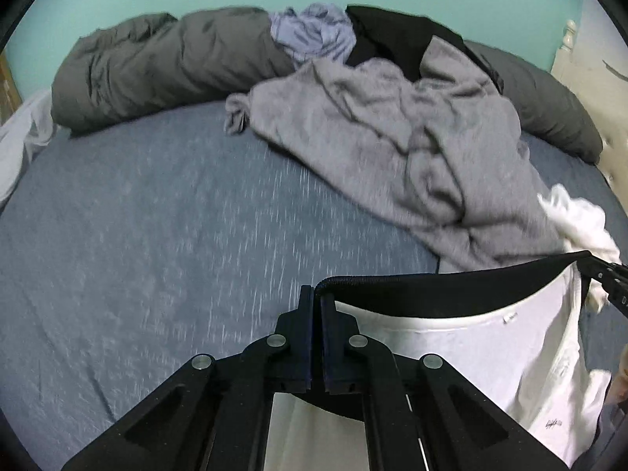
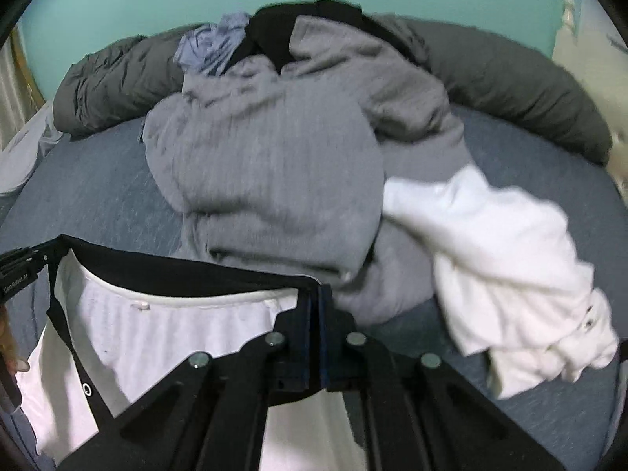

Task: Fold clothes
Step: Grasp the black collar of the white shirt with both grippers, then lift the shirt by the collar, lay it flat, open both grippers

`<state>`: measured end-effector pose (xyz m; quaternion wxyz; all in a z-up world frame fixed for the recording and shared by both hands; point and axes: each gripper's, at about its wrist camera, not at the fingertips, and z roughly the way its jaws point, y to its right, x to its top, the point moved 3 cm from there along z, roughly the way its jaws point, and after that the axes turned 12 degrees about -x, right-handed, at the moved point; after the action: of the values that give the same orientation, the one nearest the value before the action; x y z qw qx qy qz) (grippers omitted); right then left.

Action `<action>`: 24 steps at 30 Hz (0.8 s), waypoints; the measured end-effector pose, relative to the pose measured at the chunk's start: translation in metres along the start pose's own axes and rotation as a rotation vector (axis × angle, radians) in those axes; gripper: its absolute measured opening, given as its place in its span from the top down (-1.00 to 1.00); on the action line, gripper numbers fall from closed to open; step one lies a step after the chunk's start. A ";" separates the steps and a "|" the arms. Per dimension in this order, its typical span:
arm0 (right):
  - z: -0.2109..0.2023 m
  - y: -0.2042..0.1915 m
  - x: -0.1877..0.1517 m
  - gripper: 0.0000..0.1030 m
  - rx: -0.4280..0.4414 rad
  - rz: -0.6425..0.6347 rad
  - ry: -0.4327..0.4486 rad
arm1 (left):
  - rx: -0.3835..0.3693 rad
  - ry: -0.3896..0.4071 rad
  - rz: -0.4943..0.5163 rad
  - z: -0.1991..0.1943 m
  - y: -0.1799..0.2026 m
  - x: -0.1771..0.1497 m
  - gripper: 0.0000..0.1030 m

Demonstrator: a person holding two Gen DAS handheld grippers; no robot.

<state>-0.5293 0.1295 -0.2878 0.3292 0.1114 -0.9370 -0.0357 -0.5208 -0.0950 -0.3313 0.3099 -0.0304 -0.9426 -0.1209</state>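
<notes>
Left wrist view: the left claw [image 1: 316,298] is clamped on the black waistband [image 1: 451,288] of a white garment [image 1: 471,357], stretched across to the right claw [image 1: 604,272] above the blue bed [image 1: 157,235]. A grey sweatshirt [image 1: 392,133] lies beyond.

Right wrist view: the right claw [image 2: 316,298] pinches the band's other end [image 2: 176,265]; a white shirt [image 2: 502,274] lies beside. Keep the 2 claws level and the band taut, then lay it on bare sheet clear of the pile.
</notes>
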 end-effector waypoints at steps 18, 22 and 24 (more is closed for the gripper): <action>0.063 -0.015 0.001 0.82 0.045 -0.047 -0.072 | -0.041 -0.051 -0.066 0.063 -0.010 -0.010 0.83; 0.063 -0.010 0.000 0.41 0.077 -0.020 -0.093 | -0.061 -0.026 -0.096 0.052 -0.012 -0.005 0.05; 0.058 -0.010 0.001 0.28 0.086 -0.024 -0.096 | -0.042 0.010 -0.074 0.042 -0.008 -0.001 -0.21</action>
<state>-0.5647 0.1186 -0.3338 0.2781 0.1349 -0.9510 -0.0049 -0.5452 -0.0927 -0.3666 0.3093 -0.0017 -0.9387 -0.1524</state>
